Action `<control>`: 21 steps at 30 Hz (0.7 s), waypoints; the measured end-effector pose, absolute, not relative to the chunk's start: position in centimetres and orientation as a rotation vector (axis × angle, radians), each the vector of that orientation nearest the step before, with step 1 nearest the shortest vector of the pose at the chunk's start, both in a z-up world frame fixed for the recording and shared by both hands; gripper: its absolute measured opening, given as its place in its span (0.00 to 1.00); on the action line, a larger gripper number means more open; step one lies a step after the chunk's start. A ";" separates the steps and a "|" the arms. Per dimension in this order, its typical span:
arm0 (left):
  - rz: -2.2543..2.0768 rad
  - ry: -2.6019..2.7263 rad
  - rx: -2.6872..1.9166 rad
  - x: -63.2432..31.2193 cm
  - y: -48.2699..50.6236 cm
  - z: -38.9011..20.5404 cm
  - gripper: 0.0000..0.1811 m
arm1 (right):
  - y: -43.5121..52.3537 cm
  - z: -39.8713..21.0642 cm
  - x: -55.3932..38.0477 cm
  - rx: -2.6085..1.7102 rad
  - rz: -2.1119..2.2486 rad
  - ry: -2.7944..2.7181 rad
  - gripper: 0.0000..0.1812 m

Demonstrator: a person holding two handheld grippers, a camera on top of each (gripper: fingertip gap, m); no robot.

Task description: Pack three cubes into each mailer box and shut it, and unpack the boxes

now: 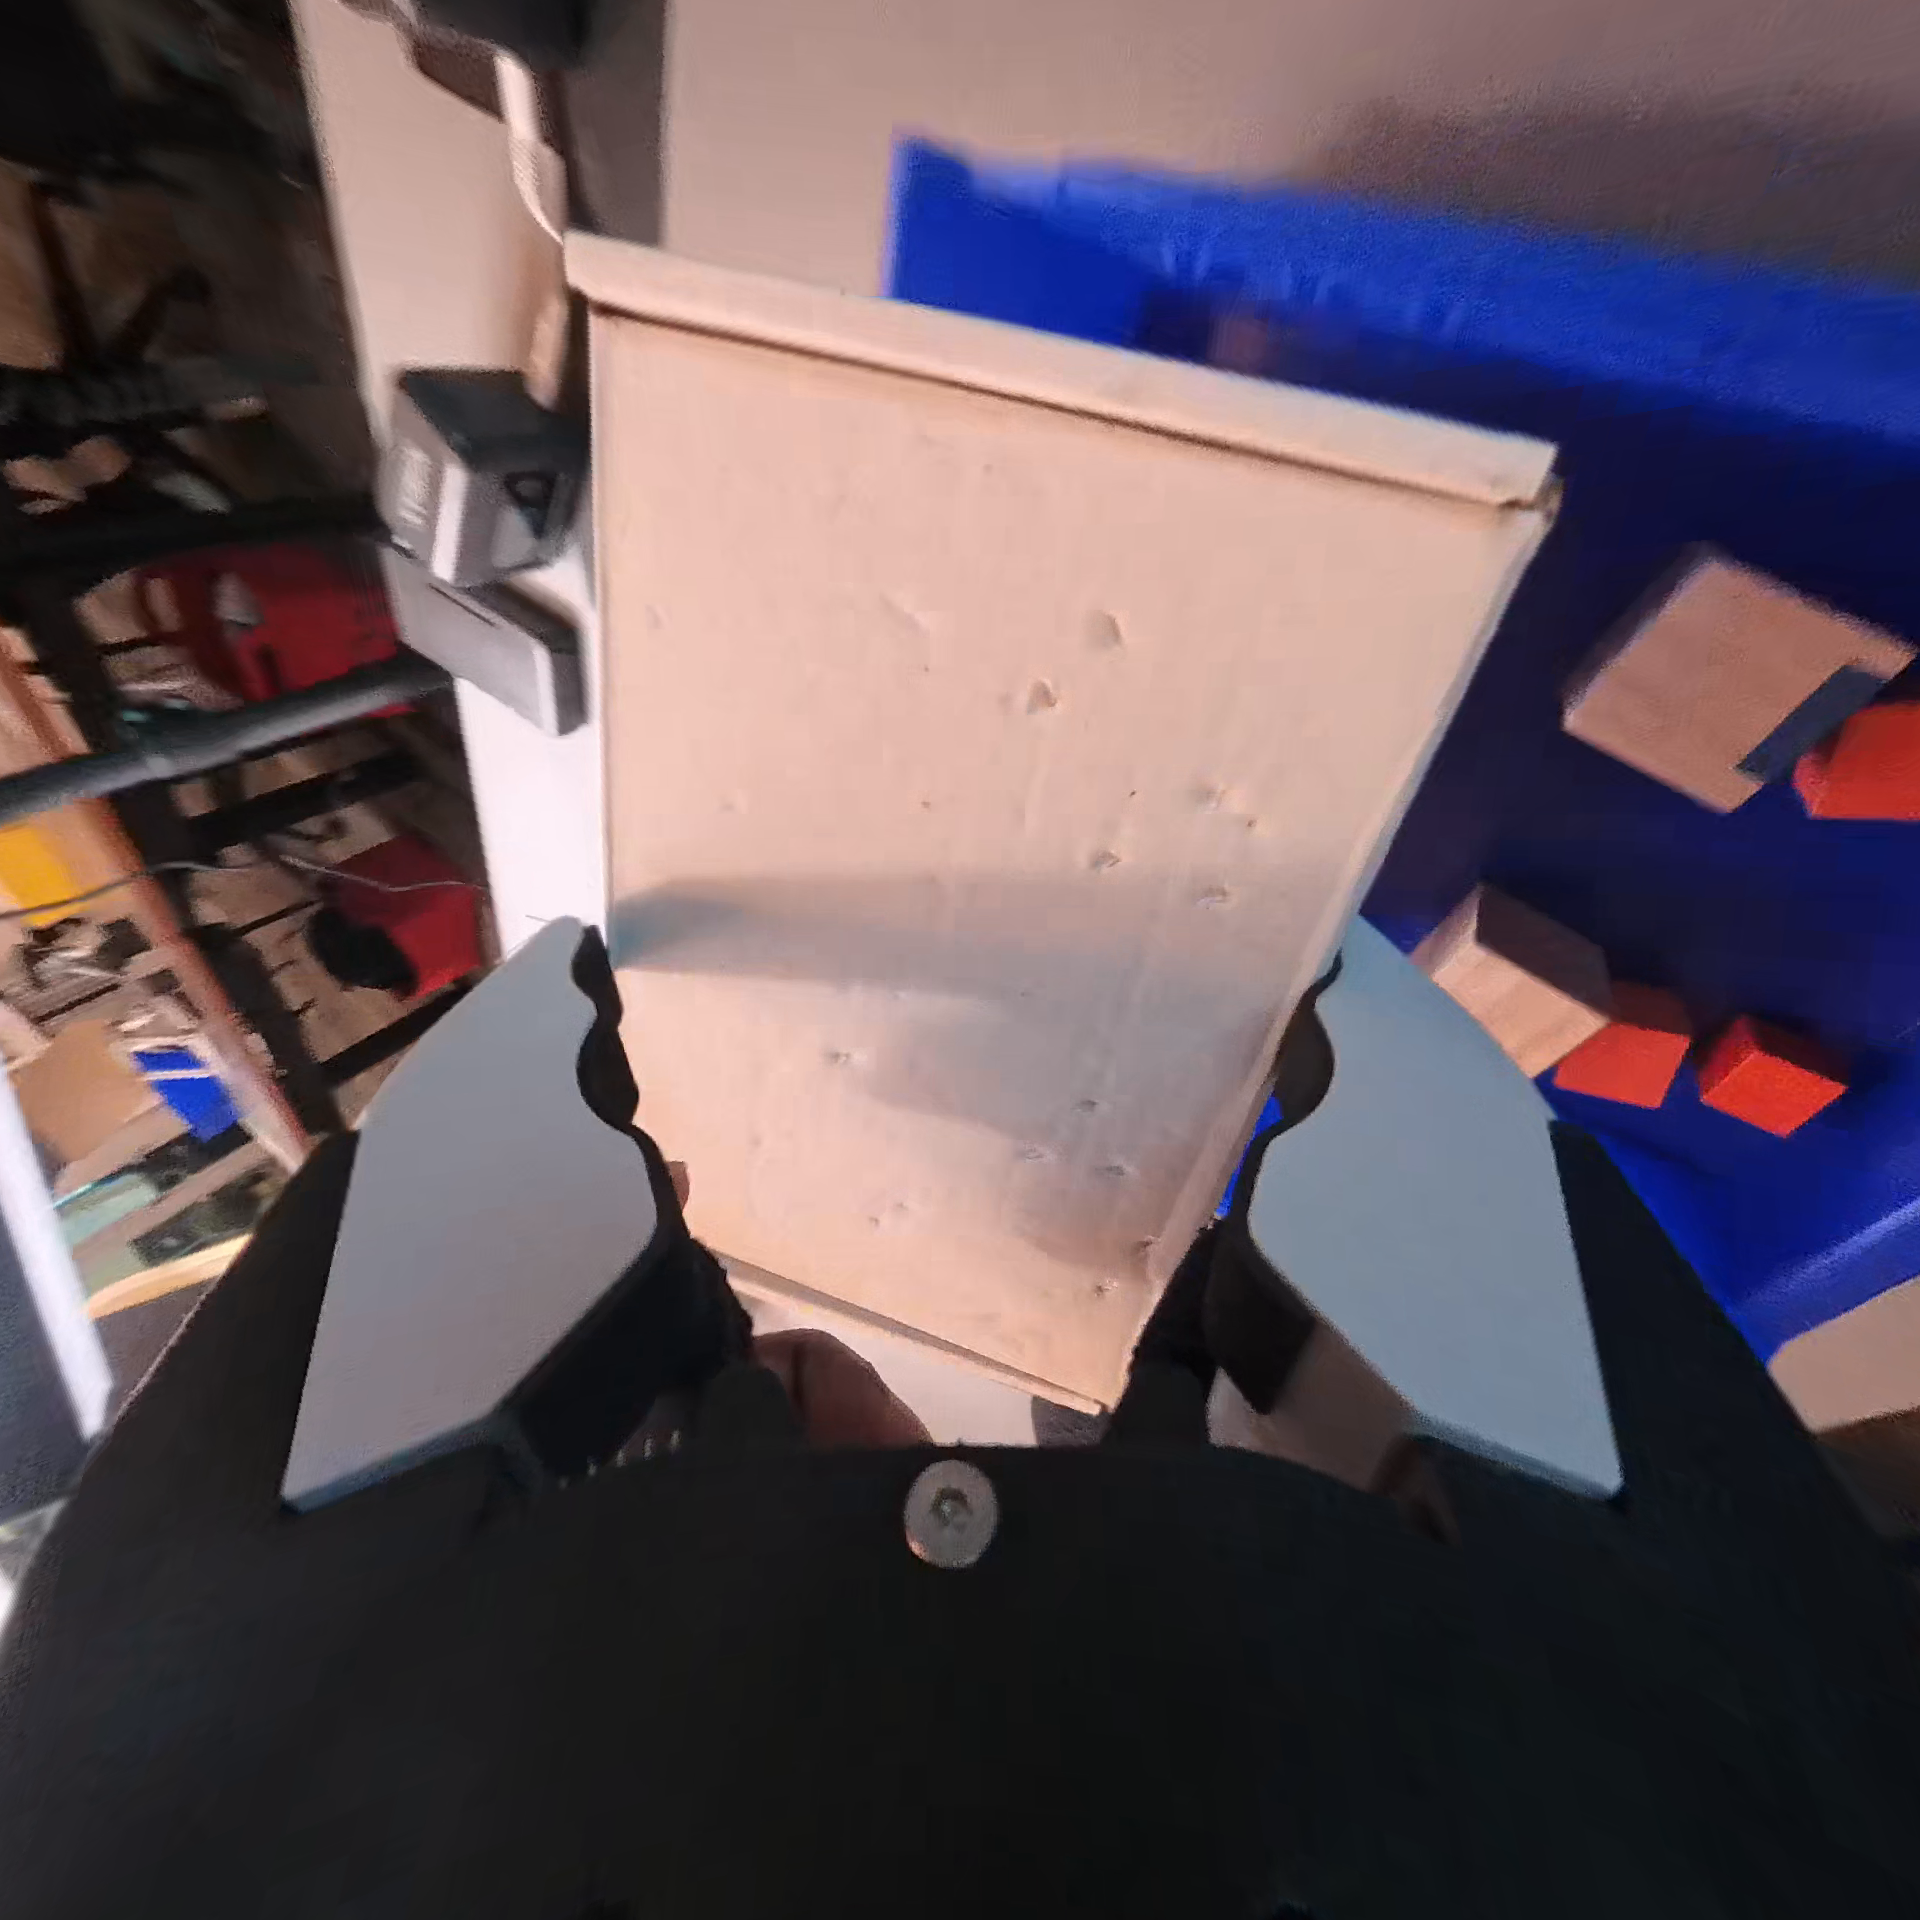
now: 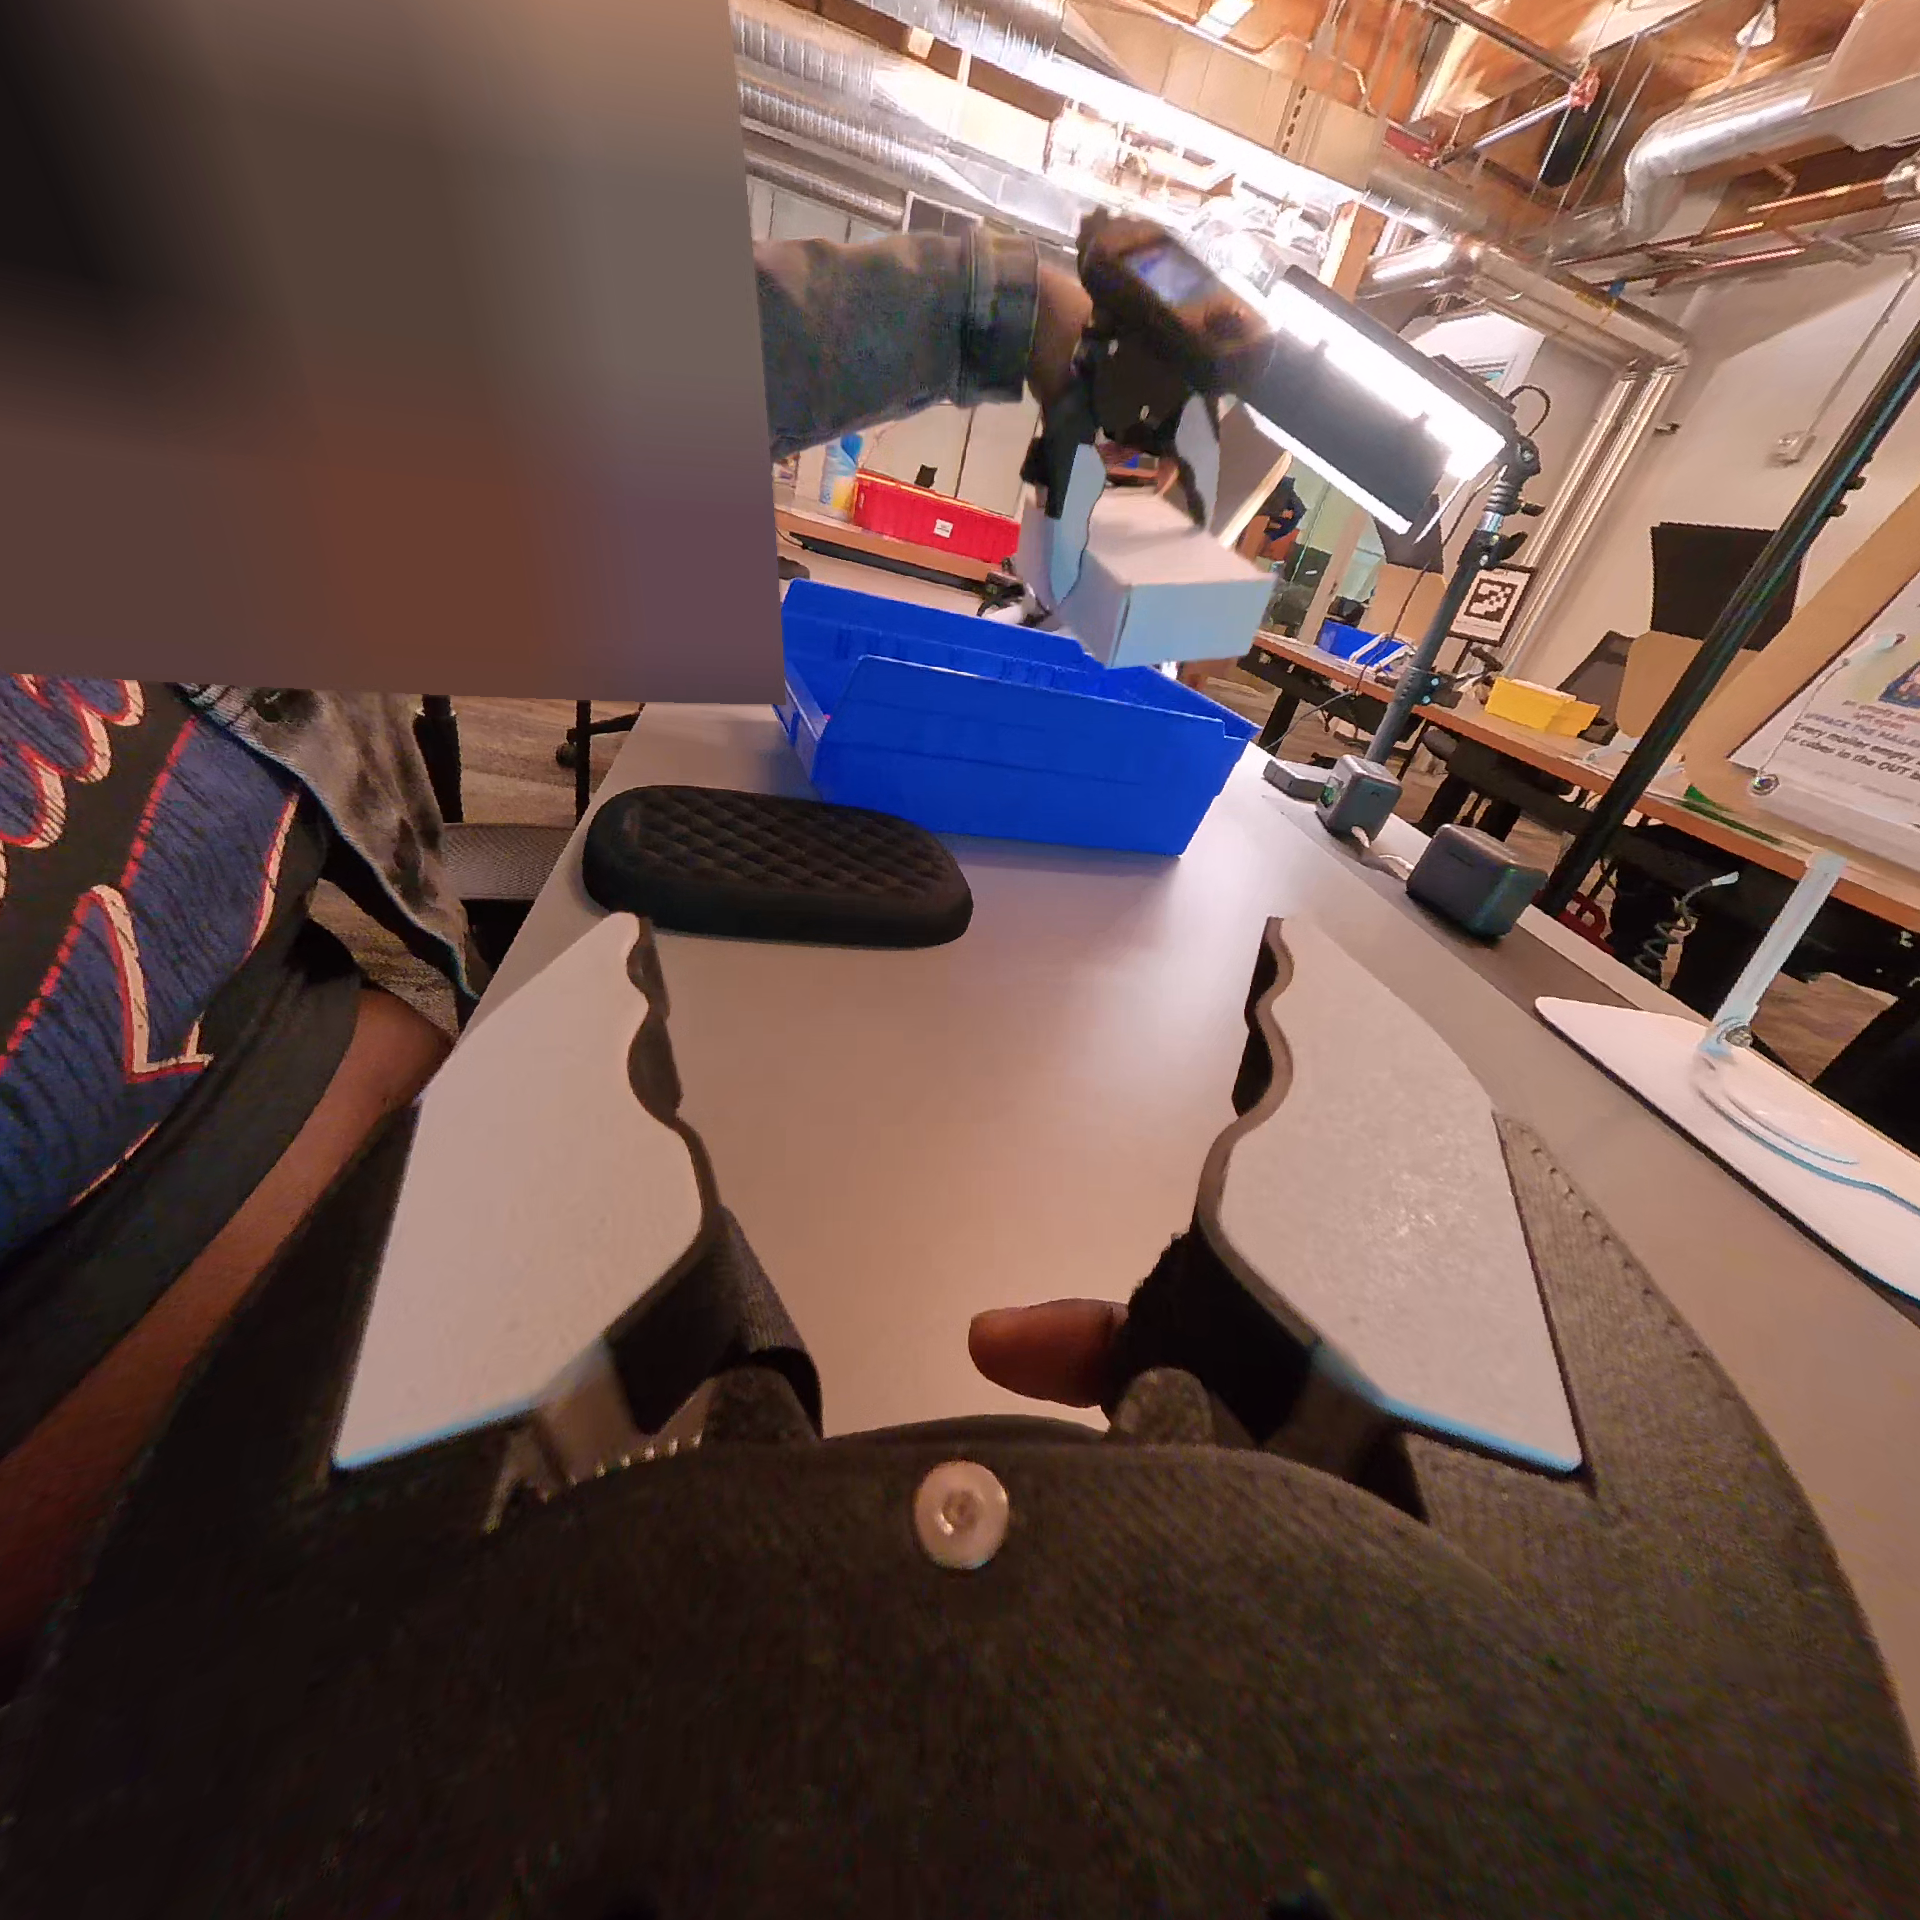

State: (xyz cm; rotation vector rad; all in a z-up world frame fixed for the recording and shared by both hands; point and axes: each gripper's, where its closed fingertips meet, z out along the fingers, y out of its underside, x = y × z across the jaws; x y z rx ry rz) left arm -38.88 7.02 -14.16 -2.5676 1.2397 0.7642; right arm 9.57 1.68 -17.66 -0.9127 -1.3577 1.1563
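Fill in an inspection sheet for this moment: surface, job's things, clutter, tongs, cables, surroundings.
Surface: grey table, bare between the right tongs' fingers.
Job's things: white mailer box, closed, held in the air over the blue bin; red cubes and more boxes lie in the bin.
Clutter: black padded rest; two small grey devices; white base plate at the table's right edge.
Tongs: left tongs clamp the mailer box by its sides; right tongs open, empty, low over the table.
Cables: a cord at the nearer grey device, its route unclear.
Surroundings: workshop with other tables, a lamp on a stand, ducts overhead.
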 end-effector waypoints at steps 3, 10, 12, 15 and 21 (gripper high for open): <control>0.826 1.195 -2.451 -34.5 7.9 -11.5 0.67 | 1.5 -17.7 9.4 -0.913 1.157 -1.364 0.59; 0.646 1.221 -2.233 -17.9 7.7 -12.3 0.67 | 1.3 -18.6 8.8 -0.944 1.118 -1.410 0.59; 0.599 1.238 -2.235 -13.8 7.4 -15.1 0.67 | 1.4 -18.9 8.6 -0.965 1.107 -1.421 0.58; 0.533 1.309 -2.285 -9.4 7.1 -20.6 0.67 | 1.8 -19.6 8.4 -1.035 1.090 -1.440 0.56; 0.394 1.352 -2.377 -5.5 7.0 -27.3 0.67 | 2.7 -21.4 7.3 -1.213 1.037 -1.468 0.52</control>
